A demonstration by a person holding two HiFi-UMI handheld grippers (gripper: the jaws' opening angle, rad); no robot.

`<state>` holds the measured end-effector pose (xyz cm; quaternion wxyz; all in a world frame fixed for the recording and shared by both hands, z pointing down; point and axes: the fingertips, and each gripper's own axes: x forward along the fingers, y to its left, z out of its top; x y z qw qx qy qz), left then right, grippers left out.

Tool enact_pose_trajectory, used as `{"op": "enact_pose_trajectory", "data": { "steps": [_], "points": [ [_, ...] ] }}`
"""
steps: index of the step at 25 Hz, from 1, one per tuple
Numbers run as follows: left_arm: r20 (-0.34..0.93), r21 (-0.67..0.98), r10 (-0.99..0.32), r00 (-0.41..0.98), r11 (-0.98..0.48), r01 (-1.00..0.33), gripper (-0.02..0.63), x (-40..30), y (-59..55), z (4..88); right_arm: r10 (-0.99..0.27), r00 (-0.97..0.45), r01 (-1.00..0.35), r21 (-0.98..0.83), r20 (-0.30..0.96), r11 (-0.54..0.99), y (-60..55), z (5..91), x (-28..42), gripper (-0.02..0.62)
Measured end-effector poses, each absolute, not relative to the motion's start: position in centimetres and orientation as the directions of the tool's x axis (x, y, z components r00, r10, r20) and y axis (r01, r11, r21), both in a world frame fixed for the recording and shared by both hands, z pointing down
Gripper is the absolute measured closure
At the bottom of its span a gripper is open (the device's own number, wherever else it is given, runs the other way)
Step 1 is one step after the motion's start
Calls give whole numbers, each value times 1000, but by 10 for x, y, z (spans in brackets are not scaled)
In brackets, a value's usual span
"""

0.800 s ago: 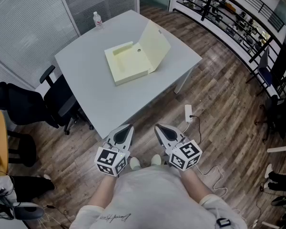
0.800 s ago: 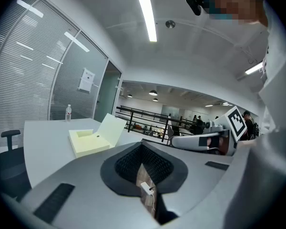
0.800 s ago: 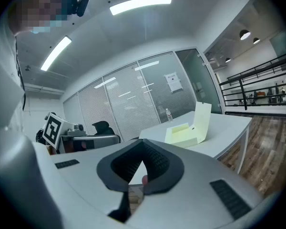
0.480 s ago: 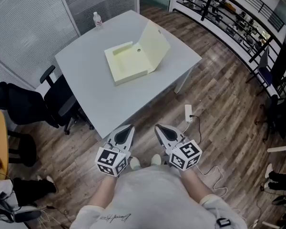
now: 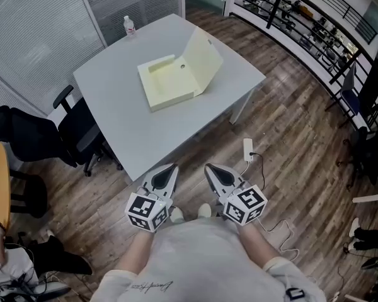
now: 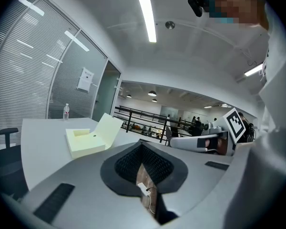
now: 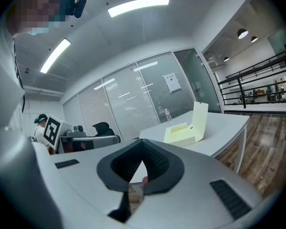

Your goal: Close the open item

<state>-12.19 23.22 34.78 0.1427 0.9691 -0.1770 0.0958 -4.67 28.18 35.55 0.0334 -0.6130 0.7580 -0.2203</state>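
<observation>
A pale yellow flat box [image 5: 167,83] lies on the white table [image 5: 123,128], its lid [image 5: 205,56] standing up on the right side. Both grippers are held low against the person's body, well short of the table's near corner. My left gripper [image 5: 169,168] is shut with nothing in it. My right gripper [image 5: 210,168] is shut and empty too. The left gripper view has the box [image 6: 86,140] far off beyond the closed jaws [image 6: 142,144]. In the right gripper view the box [image 7: 185,131] sits to the right, past the closed jaws [image 7: 144,144].
A water bottle [image 5: 129,26] stands at the table's far corner. Black office chairs [image 5: 31,140] sit left of the table. A white power strip [image 5: 248,148] with its cable lies on the wood floor. A railing and shelves [image 5: 302,17] run along the upper right.
Both grippers and the box have stayed put. A person at the lower left edge has shifted position.
</observation>
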Motion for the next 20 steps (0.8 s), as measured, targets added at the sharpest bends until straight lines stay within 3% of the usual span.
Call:
{"op": "enact_pose_trajectory", "data": {
  "steps": [20],
  "points": [
    [250, 231, -373, 894, -873, -429, 597, -81, 270, 352, -920, -315, -893, -400, 233, 205, 319, 371, 5, 581]
  ]
}}
